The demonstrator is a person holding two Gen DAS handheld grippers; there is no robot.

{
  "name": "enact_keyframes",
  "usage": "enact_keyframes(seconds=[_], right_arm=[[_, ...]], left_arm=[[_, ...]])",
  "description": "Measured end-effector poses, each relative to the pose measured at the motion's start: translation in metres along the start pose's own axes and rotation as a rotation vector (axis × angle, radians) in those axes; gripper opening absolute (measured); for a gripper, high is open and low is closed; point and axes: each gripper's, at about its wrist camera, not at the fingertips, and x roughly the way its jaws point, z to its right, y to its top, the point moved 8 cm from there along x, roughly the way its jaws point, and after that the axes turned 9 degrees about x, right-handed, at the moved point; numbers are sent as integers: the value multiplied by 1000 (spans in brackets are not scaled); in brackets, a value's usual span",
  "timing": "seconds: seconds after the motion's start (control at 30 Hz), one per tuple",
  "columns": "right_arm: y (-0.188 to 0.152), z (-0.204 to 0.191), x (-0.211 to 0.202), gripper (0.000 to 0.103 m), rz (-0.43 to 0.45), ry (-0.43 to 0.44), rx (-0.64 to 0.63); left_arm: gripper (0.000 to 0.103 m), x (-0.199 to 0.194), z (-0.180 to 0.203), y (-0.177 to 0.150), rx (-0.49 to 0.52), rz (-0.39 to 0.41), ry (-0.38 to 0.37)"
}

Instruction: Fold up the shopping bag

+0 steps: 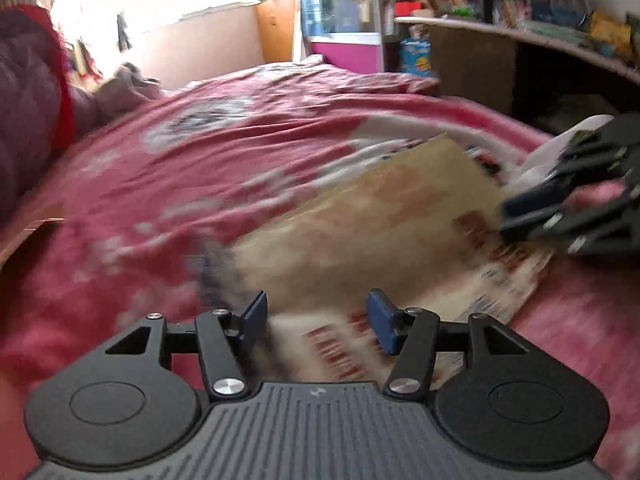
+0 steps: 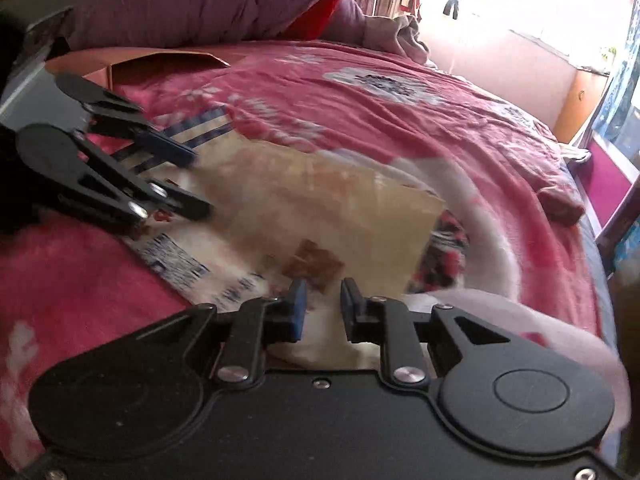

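The shopping bag (image 1: 380, 220) is beige with red and blue print and lies flat on the pink flowered blanket (image 1: 180, 168); it is motion-blurred. My left gripper (image 1: 319, 318) is open and hovers over the bag's near printed end, holding nothing. From the right edge my right gripper (image 1: 508, 214) reaches onto the bag's far side. In the right wrist view the bag (image 2: 320, 200) lies ahead on the blanket (image 2: 360, 92). There my right gripper (image 2: 323, 308) stands narrowly open, with pale bag material seen through the gap. The left gripper (image 2: 202, 184) comes in open from the left.
A purple quilted cover (image 2: 180, 0) is heaped at the head of the bed, with a brown cardboard piece (image 2: 160, 58) beside it. A cluttered curved shelf (image 1: 540, 28) stands right of the bed. A wooden cabinet (image 1: 276, 28) is by the window. The bed edge (image 2: 596, 216) drops off at right.
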Motion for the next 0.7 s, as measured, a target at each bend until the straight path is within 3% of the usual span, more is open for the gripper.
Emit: enact_keyframes(seconds=[0.33, 0.43, 0.5, 0.6, 0.7], right_arm=[[-7, 1, -8, 19, 30, -9, -11], [-5, 4, -8, 20, 31, -29, -12], [-3, 4, -10, 20, 32, -38, 1], [-1, -5, -19, 20, 38, 41, 46], [1, -14, -29, 20, 44, 121, 91]], left_arm=[[60, -17, -29, -25, -109, -3, 0], [60, -17, -40, -28, -206, 15, -45], [51, -18, -48, -29, -272, 26, -76], [44, -18, -57, -29, -351, 42, -108], [43, -16, -58, -27, -379, 56, -118]])
